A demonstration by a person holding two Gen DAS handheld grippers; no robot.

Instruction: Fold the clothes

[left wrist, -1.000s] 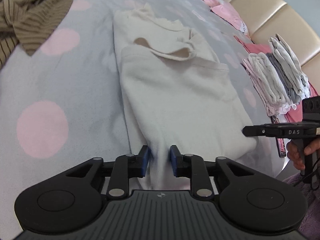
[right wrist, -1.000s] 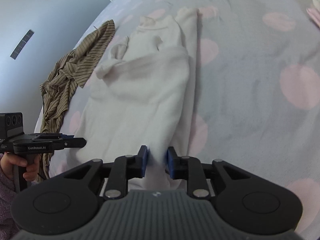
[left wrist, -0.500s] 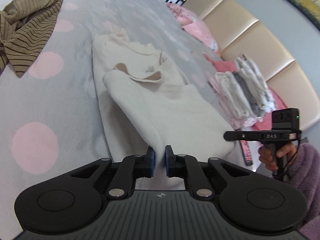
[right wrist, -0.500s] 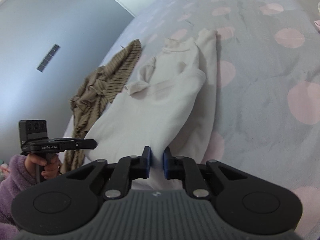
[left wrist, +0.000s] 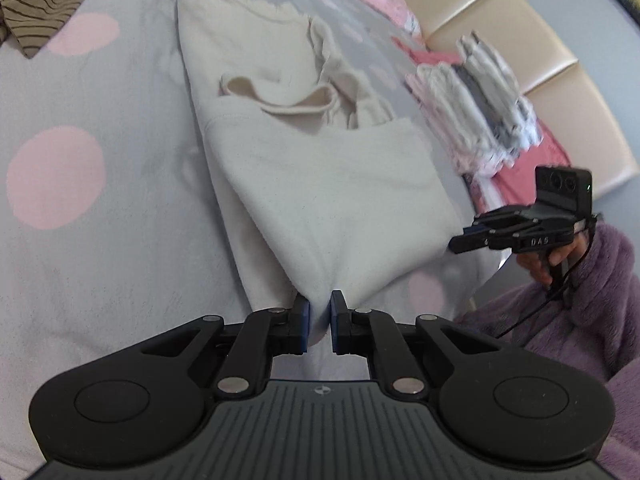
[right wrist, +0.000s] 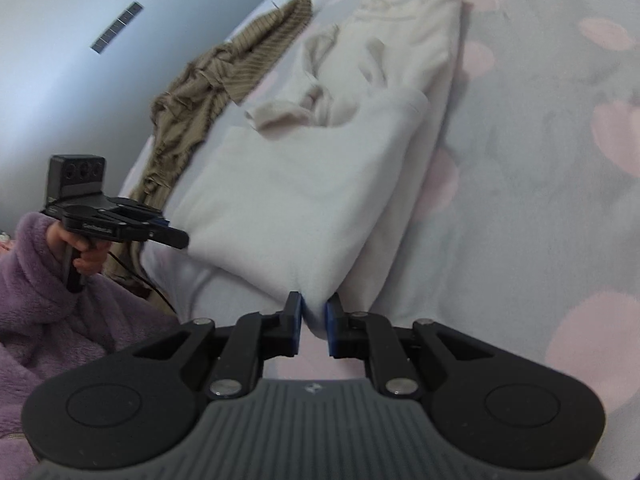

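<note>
Left wrist view shows the cream knit sweater point(left wrist: 320, 184) lying lengthwise on the grey bedspread with pink dots point(left wrist: 100, 208), its near hem lifted off the cover. The left gripper point(left wrist: 319, 322) has just closed and pinches one corner of that hem; the right gripper point(right wrist: 312, 322) likewise has just closed on the other corner — cloth sits between both pairs of blue pads. A brown striped garment point(right wrist: 208, 80) lies crumpled by the bed's far left edge. Folded pale clothes point(left wrist: 484, 96) are stacked near the beige padded headboard point(left wrist: 532, 40) — a purple fleece sleeve point(left wrist: 592, 304) shows beside them.
</note>
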